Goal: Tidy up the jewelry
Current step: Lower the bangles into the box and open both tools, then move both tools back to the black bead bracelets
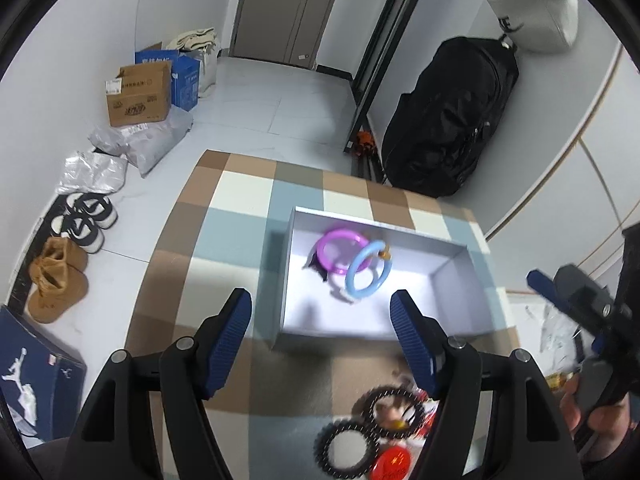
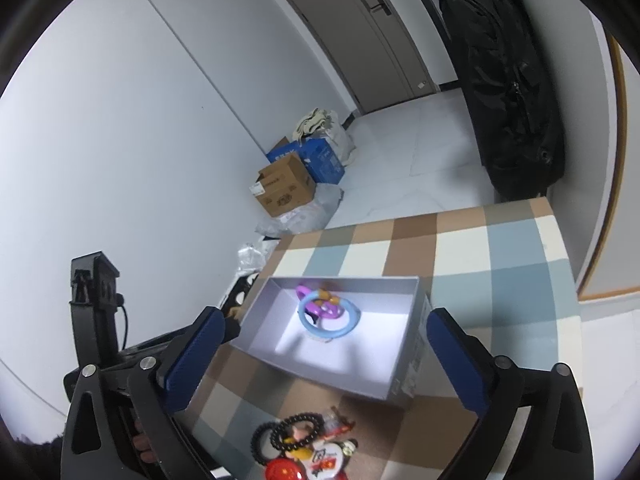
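A grey open box (image 1: 448, 256) (image 2: 404, 364) sits on the checkered table. In it lie a purple bangle (image 1: 340, 250) (image 2: 328, 307), a light blue bangle (image 1: 368, 274) (image 2: 330, 320) and a small dark piece (image 1: 318, 266). In front of the box is a pile with black bead bracelets (image 1: 352, 444) (image 2: 296, 432) and red trinkets (image 1: 390, 464) (image 2: 286, 472). My left gripper (image 1: 322, 340) is open and empty above the box's near edge. My right gripper (image 2: 320, 356) is open and empty above the box and pile; it also shows at the right of the left wrist view (image 1: 580, 312).
The checkered table (image 1: 240, 208) (image 2: 500, 272) ends at the far side toward the floor. Cardboard boxes (image 1: 138, 94) (image 2: 286, 188), shoes (image 1: 86, 218), a black bag (image 1: 448, 116) (image 2: 512, 80) and a door (image 1: 288, 8) stand beyond.
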The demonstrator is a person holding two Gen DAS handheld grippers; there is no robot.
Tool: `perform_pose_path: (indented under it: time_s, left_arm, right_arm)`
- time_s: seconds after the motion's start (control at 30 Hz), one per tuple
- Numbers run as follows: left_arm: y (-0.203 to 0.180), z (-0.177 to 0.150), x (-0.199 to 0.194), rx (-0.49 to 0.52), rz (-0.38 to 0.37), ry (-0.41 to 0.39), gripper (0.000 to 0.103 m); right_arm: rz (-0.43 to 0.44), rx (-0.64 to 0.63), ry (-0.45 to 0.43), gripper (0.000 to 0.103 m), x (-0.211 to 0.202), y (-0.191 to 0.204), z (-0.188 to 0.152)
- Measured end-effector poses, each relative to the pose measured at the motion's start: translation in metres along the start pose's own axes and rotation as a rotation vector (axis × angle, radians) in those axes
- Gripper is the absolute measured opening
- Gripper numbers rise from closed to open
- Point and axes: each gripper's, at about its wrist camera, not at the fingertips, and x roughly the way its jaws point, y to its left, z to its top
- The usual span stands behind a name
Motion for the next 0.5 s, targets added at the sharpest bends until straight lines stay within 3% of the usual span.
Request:
perform_pose_path:
  time_s: [0.23, 0.5]
  left_arm:
    - [-0.004, -0.015, -0.011, 0.060, 0.009, -0.017, 0.068]
    - [-0.001, -0.036, -0.012, 0.022, 0.018, 0.017, 0.068]
  right_arm:
    - [-0.030, -0.001, -0.008, 0.103, -0.012, -0.001, -0.015]
    - [-0.044, -0.018, 0.018, 0.103, -0.018, 0.007, -0.035]
